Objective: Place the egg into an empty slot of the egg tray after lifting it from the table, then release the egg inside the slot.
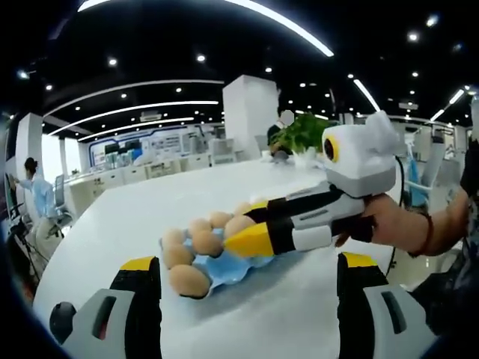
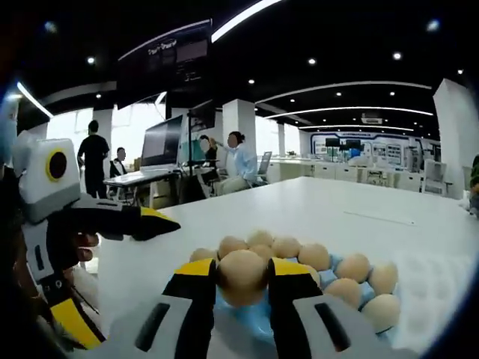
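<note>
A blue egg tray (image 1: 228,271) lies on the white table (image 1: 150,209) with several brown eggs in it. My right gripper (image 1: 241,227) comes in from the right over the tray's middle, its yellow tips shut on a brown egg (image 1: 235,222). In the right gripper view the same egg (image 2: 242,274) sits clamped in my right gripper (image 2: 242,268), low over the near end of the tray (image 2: 258,318). Whether the egg touches a slot is unclear. My left gripper (image 1: 248,262) stands wide open in front of the tray, holding nothing. One of its fingers (image 2: 150,222) shows at the left.
A hand (image 1: 389,221) holds the right gripper. A green plant (image 1: 307,131) stands at the table's far edge. The white table (image 2: 359,209) stretches wide beyond the tray. People sit and stand at desks (image 2: 150,179) in the background.
</note>
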{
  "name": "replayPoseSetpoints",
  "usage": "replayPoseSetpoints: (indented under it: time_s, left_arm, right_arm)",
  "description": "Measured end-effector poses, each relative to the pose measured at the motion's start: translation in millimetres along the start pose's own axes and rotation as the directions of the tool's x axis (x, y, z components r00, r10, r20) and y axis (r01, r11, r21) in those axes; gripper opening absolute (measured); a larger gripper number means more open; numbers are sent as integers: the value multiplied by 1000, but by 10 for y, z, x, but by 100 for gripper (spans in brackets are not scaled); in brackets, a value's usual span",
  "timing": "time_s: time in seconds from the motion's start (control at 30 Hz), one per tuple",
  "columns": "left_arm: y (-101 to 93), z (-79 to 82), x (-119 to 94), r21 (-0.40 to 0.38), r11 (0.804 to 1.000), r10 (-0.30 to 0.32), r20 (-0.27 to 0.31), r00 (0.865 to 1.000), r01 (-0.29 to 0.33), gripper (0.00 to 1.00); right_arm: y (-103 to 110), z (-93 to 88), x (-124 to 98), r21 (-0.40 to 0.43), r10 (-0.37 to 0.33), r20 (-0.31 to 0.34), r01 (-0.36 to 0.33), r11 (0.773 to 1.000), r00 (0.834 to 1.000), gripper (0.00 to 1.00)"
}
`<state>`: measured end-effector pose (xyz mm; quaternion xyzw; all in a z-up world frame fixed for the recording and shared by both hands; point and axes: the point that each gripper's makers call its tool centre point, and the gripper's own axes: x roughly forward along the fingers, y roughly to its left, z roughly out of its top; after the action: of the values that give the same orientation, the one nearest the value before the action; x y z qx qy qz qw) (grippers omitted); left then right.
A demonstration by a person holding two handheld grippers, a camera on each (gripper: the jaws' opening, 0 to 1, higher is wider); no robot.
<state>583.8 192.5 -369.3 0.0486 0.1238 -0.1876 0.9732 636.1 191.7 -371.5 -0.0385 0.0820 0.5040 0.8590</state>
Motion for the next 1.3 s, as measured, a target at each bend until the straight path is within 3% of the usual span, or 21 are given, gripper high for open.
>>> replayPoseSetpoints:
  time_s: [0.37,0.67,0.97,1.3]
  left_arm:
    - [-6,-27,17,-9,1000,-11,-3,1000,11,100]
    - [-5,-70,26,-14,1000,-13,-13,1000,13,100]
    - [1,-108,31,-12,1000,-13,-29,999,13,100]
    - [-10,-108,29,-15,1000,-16,-25,1000,16,100]
  right_arm:
    - [72,-129,139,-52,25,-26,-26,998,999,28]
    - [70,-284,207,-43,16,-58,-18,999,998,28]
    - [70,-265,196,-108,-10,-41,5,994,999,29]
    - [68,-251,188,-71,-1,-25,-1,997,1000,36]
